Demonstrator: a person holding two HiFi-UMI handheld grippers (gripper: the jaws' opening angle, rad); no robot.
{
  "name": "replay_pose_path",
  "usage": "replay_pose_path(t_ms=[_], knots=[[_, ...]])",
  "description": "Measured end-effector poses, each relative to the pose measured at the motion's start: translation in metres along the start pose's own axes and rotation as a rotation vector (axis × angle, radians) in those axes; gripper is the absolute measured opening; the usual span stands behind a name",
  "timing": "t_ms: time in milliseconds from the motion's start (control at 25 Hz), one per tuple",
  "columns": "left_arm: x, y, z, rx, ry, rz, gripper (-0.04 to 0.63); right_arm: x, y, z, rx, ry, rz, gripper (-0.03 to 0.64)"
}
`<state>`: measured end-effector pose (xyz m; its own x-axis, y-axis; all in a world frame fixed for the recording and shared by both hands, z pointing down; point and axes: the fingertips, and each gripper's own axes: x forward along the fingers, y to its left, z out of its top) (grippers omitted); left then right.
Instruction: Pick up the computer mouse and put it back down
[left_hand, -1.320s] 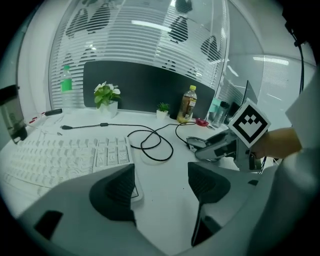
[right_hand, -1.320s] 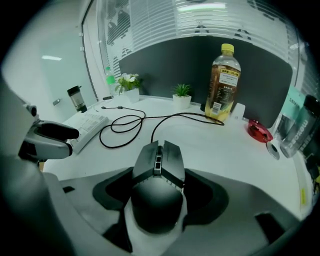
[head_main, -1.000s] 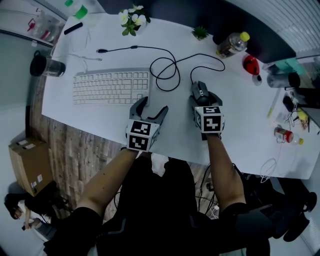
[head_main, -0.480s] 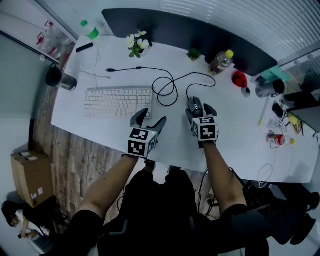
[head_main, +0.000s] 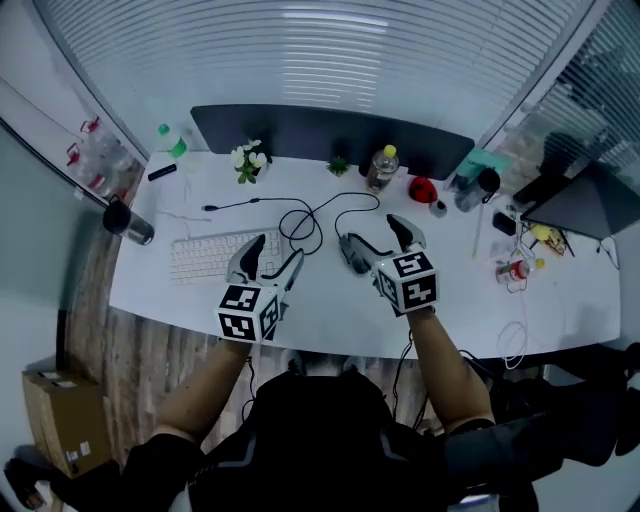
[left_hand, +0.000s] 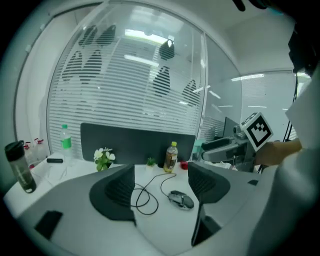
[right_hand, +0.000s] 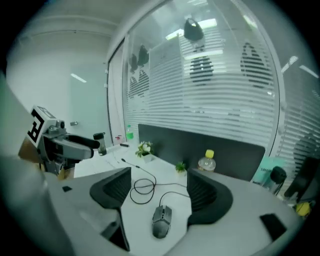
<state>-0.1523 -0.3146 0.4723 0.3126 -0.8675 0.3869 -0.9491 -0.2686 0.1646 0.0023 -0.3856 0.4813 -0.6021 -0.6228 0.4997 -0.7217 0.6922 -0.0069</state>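
Head view shows your white table (head_main: 460, 295) running across beneath both grippers, with the dark panel (head_main: 320, 132) standing along its far edge and the keyboard (head_main: 200, 258) lying left of centre. Your left gripper (head_main: 275, 250) shows over the keyboard's right end. In the left gripper view its jaws stand wide apart with nothing between the pads; through the gap you see only the table farther off. Your right gripper (head_main: 368, 232) is held above the table just to the right of the left one. In the right gripper view its jaws stand wide, having just been opening, and they grip nothing: neither pad touches any object. The computer mouse (right_hand: 161, 221) lies flat on the table below that gap, clear of both pads, its nose pointing away from you. Its cable (right_hand: 142, 202) runs off in a loop toward the far edge. Beyond the loop a bottle (right_hand: 207, 161) with a yellow cap stands upright by the panel, and a small pot of white flowers (right_hand: 144, 149) sits farther left.
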Motion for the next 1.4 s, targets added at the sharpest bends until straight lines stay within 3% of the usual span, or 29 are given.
replay_pose_path(t_ms=[200,440,600,640,680,760,840,920,1040,1160,1400], knots=[[-0.030,-0.030,0.062,-0.052,-0.148,-0.096,0.350,-0.069,0.002,0.069,-0.017,-0.151,-0.025,0.305],[-0.062,-0.054,0.120,0.018,-0.228,-0.125,0.348,-0.139,0.009,0.119,-0.035,-0.296,-0.052,0.299],[-0.081,-0.075,0.154,0.046,-0.301,-0.165,0.335,-0.184,0.005,0.136,-0.030,-0.370,-0.070,0.214],[-0.085,-0.079,0.162,0.060,-0.323,-0.159,0.305,-0.191,0.004,0.138,-0.035,-0.376,-0.073,0.210],[-0.088,-0.082,0.168,0.076,-0.345,-0.150,0.233,-0.198,0.003,0.140,-0.038,-0.384,-0.080,0.200],[-0.092,-0.090,0.178,0.104,-0.374,-0.144,0.209,-0.210,-0.002,0.142,-0.033,-0.409,-0.102,0.169],[-0.094,-0.099,0.183,0.123,-0.379,-0.155,0.209,-0.221,-0.007,0.143,-0.022,-0.433,-0.117,0.162],[-0.095,-0.107,0.187,0.135,-0.380,-0.163,0.207,-0.230,-0.010,0.144,-0.022,-0.449,-0.135,0.100],[-0.096,-0.111,0.193,0.130,-0.397,-0.156,0.126,-0.240,-0.016,0.142,-0.013,-0.449,-0.160,0.002],[-0.093,-0.113,0.198,0.127,-0.404,-0.144,0.038,-0.245,-0.022,0.139,0.014,-0.453,-0.163,0.002],[-0.089,-0.121,0.192,0.102,-0.340,-0.182,0.029,-0.244,-0.029,0.133,0.031,-0.437,-0.182,0.000]])
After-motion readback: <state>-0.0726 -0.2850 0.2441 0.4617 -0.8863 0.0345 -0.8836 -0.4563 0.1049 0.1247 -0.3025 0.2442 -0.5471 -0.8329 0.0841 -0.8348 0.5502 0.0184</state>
